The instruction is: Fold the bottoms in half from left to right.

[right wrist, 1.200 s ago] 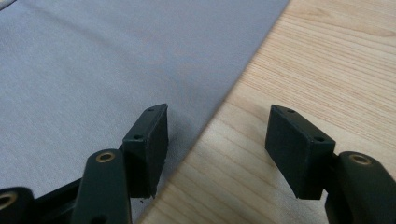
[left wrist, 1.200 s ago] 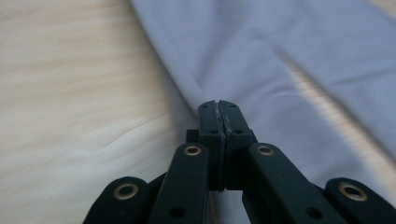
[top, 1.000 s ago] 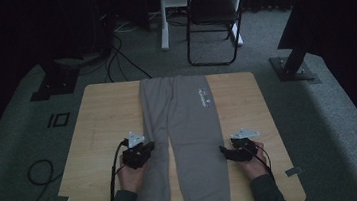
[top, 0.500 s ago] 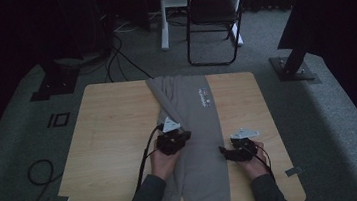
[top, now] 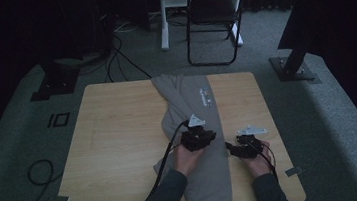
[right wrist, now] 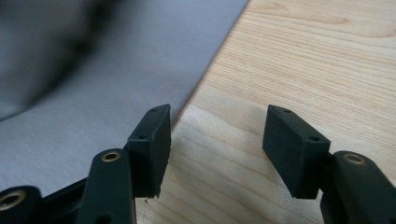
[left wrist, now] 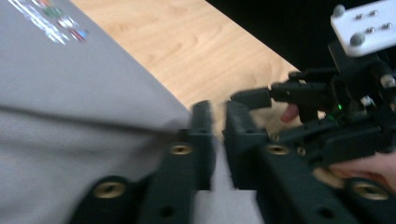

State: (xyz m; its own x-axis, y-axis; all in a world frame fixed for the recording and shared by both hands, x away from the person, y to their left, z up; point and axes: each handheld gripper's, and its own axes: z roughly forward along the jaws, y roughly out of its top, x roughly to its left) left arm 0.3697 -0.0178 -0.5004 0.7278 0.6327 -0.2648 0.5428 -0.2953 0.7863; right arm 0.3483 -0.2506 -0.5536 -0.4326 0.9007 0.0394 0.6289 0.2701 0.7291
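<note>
Grey sweatpants (top: 197,128) lie lengthwise down the table (top: 116,152), right of its centre, waistband at the far edge, legs running to the near edge. The left leg is now doubled over onto the right one, bunched mid-table.

Your left gripper (top: 198,137) sits over the middle of the pants, near the table's centre. In the left gripper view its jaws are nearly together, a thin gap only, pinching a fold of the grey fabric (left wrist: 93,116); motion blur there, but the cloth edge runs into the jaws.

Your right gripper (top: 245,146) rests near the right edge, just beside the right pant leg. In the right gripper view its jaws stand wide apart, holding nothing, bare wood between them; the left jaw sits at the cloth's hem (right wrist: 116,84).

Versus a second ago: your left gripper was at the pants' left side; it has crossed rightward, dragging the left leg over. Your right gripper has stayed put.
</note>
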